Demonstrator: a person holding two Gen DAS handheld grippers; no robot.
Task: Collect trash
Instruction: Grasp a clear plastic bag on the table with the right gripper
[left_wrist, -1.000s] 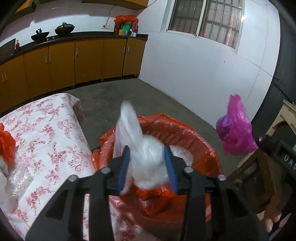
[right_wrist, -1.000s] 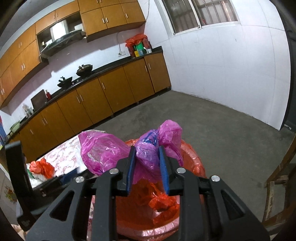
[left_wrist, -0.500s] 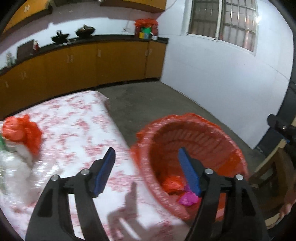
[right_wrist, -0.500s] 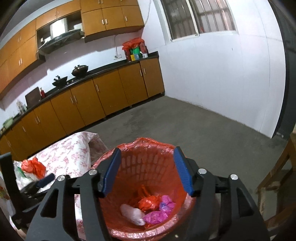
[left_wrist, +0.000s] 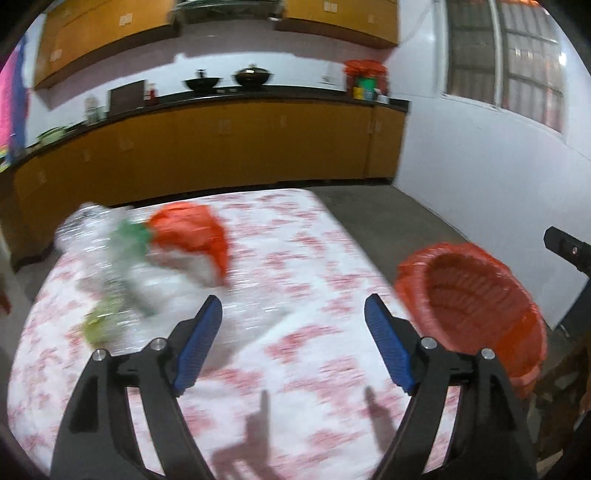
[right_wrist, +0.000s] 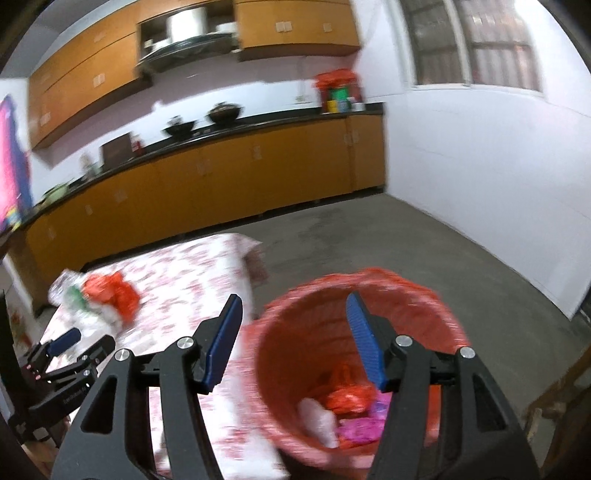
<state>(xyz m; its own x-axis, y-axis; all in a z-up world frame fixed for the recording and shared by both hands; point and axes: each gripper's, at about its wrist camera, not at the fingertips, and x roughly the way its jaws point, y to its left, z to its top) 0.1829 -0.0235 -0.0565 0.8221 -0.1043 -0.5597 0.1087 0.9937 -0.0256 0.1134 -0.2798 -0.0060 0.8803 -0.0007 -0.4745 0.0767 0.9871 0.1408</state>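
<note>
On the worktop (left_wrist: 295, 258), which wears a white cloth with small red flowers, a soft pile of trash (left_wrist: 147, 254) lies at the far left: a crumpled orange plastic bag (left_wrist: 192, 232), a green scrap and some clear, shiny, crinkly wrap. Just past the worktop's right edge stands a round bin (right_wrist: 354, 354) with ribbed walls, lined with a thin orange bag. Down inside it lie a scrunched orange bag, a pink one and a white lump. The left gripper (left_wrist: 293, 341) hangs over the flowery cloth, near the pile but not touching it; its blue ribbed jaws are opening wide, with nothing between them. The right gripper (right_wrist: 293, 343) hangs over the bin's near rim, jaws spread apart and holding nothing. Everything looks smeared
</note>
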